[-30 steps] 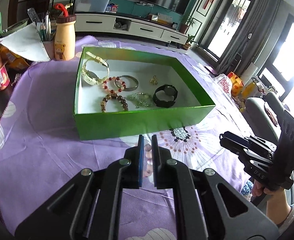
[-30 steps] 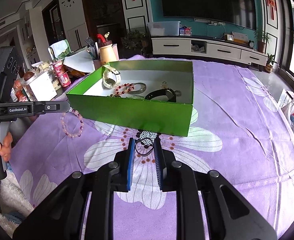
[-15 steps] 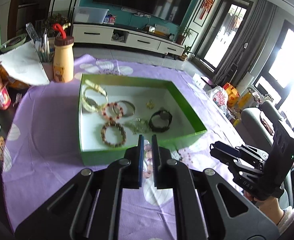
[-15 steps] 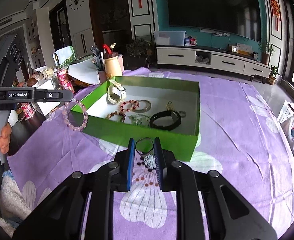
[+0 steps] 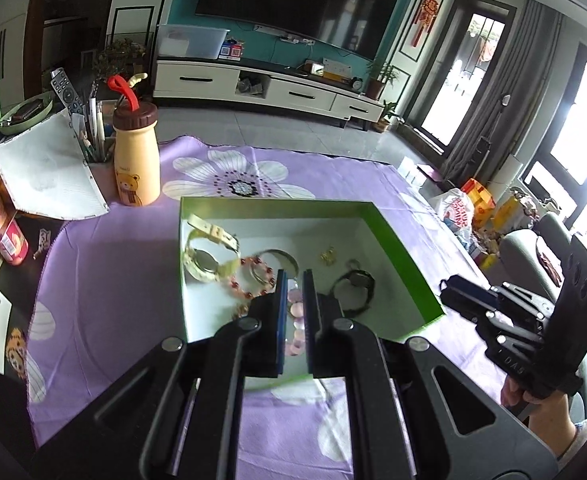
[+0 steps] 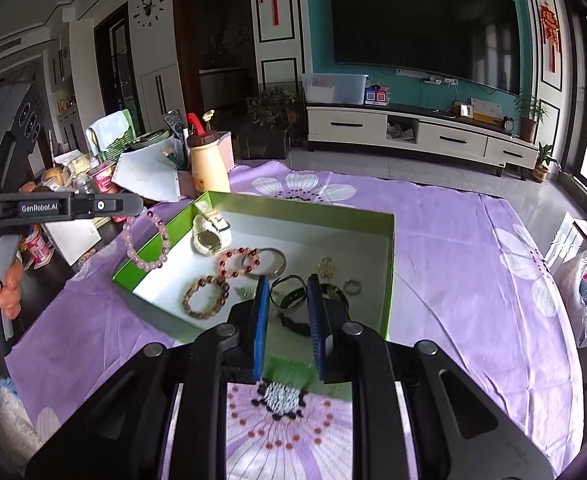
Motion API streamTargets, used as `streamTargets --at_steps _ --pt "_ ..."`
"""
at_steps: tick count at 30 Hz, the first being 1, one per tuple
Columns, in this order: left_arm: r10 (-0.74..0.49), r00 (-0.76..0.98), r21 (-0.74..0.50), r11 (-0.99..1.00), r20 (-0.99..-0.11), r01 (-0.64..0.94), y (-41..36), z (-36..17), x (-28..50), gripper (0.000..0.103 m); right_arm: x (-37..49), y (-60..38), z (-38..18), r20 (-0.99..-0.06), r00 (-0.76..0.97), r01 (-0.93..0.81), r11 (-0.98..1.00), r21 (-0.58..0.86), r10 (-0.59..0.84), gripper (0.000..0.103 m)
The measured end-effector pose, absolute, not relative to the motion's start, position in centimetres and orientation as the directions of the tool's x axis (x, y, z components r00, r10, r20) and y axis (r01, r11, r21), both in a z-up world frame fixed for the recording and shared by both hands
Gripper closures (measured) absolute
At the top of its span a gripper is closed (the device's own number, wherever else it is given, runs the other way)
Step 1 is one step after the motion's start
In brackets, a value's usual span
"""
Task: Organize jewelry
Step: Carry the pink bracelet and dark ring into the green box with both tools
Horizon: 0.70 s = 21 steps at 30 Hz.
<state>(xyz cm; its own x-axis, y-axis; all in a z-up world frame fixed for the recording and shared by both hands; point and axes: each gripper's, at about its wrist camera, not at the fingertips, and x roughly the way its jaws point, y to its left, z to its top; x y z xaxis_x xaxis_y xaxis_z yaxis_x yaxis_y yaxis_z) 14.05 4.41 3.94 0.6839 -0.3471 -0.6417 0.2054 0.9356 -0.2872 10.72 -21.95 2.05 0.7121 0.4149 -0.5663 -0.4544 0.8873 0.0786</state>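
While both grippers hang above the green box [image 6: 253, 202], each carries one piece. The left gripper [image 5: 292, 280] has its jaws nearly together on one pink bead bracelet [image 6: 146, 238], which dangles from the tips over the box's left edge in the right wrist view. The right gripper [image 6: 288, 292] has its jaws narrow, pinching one thin dark ring [image 6: 288, 293] over the near right part of the box.

Counted inside the box: one cream watch [image 6: 209, 236], one red bead bracelet [image 6: 238, 262], one brown bead bracelet [image 6: 206, 296], one silver bangle [image 6: 271, 260], one black watch [image 5: 355, 286], one small gold piece [image 6: 326, 267], one small silver ring [image 6: 351, 286]. A further small item near the brown bracelet cannot be identified.

The box sits on a purple flowered cloth [image 6: 453, 248]. One yellow bottle [image 5: 136, 156] stands beyond its far left corner, apart from it. One hand [image 6: 3, 286] grips each handle.
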Motion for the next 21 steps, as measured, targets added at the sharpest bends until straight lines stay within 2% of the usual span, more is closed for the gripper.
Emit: streamTargets --at_steps 12,21 --pt "-0.294 0.637 -0.259 0.954 -0.713 0.151 5.3 0.4 18.5 0.096 16.8 -21.8 1.8 -0.610 0.681 -0.424 0.897 0.125 0.406 0.084" --pt "-0.263 0.613 -0.229 0.964 -0.745 0.136 5.5 -1.4 20.2 0.096 20.1 -21.6 0.2 -0.663 0.653 -0.401 0.910 0.108 0.367 0.084"
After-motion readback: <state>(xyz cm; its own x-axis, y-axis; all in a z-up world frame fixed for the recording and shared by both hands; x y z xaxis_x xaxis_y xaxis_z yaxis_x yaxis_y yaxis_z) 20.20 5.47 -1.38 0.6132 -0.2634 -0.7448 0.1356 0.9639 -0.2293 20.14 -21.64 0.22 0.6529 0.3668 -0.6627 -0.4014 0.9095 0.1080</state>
